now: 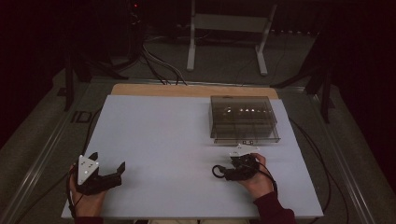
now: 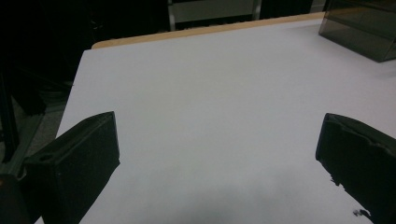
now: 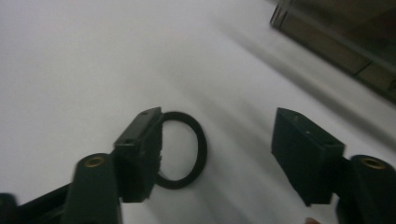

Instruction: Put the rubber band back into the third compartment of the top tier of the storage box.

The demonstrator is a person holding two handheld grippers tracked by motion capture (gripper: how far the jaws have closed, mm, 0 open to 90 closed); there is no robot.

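You have two grippers on the white counter [image 1: 177, 140], one in each hand, and two things to work with: one black rubber ring [image 3: 183, 150] and one smoky transparent plastic drawer box [image 1: 243, 119]. Your right gripper [image 1: 223, 171] sits at about 5 o'clock on the counter, just below the box, which stands at about 1 o'clock near the far wooden edge [image 1: 187, 89]. The ring lies flat on the counter at the tip of this gripper; in the right gripper view it rests against the left-hand jaw, while the other jaw stands apart from it, so the jaws are half open and grip nothing. Your left gripper [image 1: 108, 171] rests at about 8 o'clock, jaws spread wide over bare counter.
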